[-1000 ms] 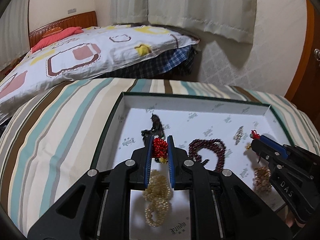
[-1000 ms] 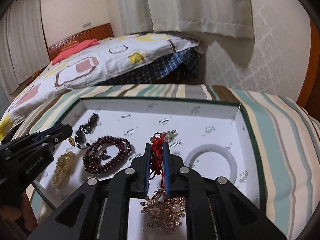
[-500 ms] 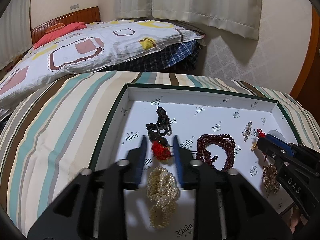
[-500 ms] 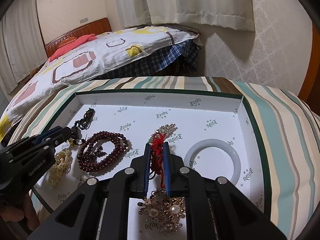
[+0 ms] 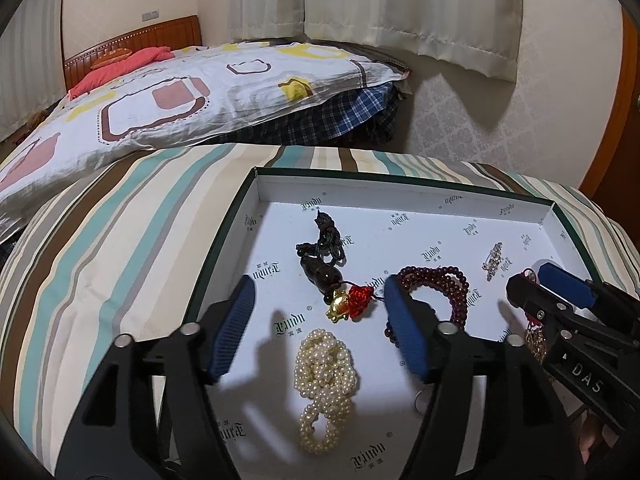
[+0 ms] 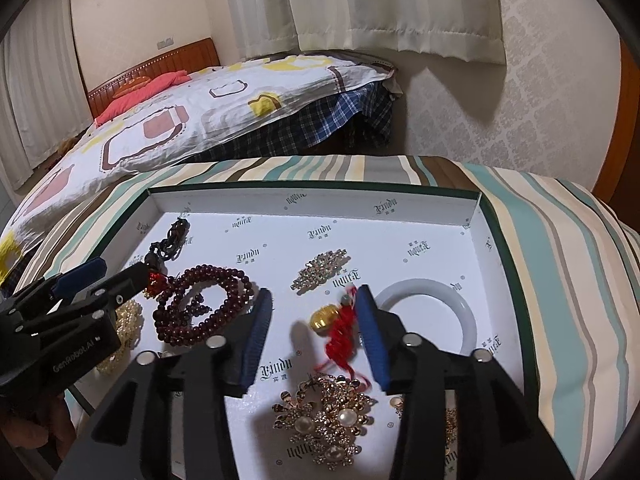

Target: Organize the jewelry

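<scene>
A white-lined box (image 5: 400, 194) with a dark green rim holds the jewelry. My left gripper (image 5: 320, 322) hangs over it with its jaws opening. Between them, untouched on the box floor, lies a red knot with a gold charm (image 5: 348, 304), tied to a dark pendant (image 5: 320, 272). A pearl strand (image 5: 324, 376) lies just below. My right gripper (image 6: 314, 332) is also opening. A blurred red cord with a gold bead (image 6: 340, 330) drops between its pads, close to the right one. A pearl-set gold brooch (image 6: 324, 420) lies beneath.
Also in the box are a dark red bead bracelet (image 6: 208, 308), a rhinestone brooch (image 6: 320, 268) and a white bangle (image 6: 466, 316). The box sits on a striped cloth (image 5: 120, 248). Behind are a bed with a patterned quilt (image 5: 180, 96), curtains and a wall.
Both grippers went from shut to open. The left let go of the red knot, which now lies on the box floor. The right released the red cord, which is dropping.
</scene>
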### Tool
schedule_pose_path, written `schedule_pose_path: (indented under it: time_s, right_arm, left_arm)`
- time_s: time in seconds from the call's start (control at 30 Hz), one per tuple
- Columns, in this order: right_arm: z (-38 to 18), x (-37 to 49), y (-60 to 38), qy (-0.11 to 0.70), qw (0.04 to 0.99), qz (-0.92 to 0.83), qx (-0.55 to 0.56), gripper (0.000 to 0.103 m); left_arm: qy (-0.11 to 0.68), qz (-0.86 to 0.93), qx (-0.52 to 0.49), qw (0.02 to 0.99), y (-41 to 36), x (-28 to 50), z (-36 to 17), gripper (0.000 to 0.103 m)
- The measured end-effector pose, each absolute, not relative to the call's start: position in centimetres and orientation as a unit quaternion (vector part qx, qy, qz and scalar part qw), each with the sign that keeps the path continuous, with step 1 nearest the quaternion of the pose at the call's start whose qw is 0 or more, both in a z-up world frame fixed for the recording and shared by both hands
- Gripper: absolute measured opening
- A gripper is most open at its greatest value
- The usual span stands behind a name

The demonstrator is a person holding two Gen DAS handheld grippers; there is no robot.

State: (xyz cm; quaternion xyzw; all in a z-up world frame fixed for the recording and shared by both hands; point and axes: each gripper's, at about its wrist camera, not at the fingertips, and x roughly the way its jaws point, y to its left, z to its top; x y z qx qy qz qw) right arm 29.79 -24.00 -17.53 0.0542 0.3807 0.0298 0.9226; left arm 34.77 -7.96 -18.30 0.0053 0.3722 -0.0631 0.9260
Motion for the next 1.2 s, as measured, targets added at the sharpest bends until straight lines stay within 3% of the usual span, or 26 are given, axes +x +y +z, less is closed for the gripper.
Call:
schedule_pose_path:
  time_s: [0.23,0.57,1.2]
  right_arm:
    - [-17.0,29.2,-24.3,0.369,0.927,0.023,0.055,0.067]
    - [-15.8,27.7,-25.3,0.355,0.933,-0.002,0.054,0.080]
    - [-10.1,16.4,-25.8,0.322,0.945,-0.022,0.056,0.083]
  left_arm:
    - [0.366,-0.061,0.010,0.929,-8.1,33.9,-18.1,0.082]
    - [0.348,-0.058,0.031,0.935,-8.7,32.4,-17.0,0.090]
    - [0.324,-0.055,-0.010,0.945,-5.2,20.2,-10.6,0.098]
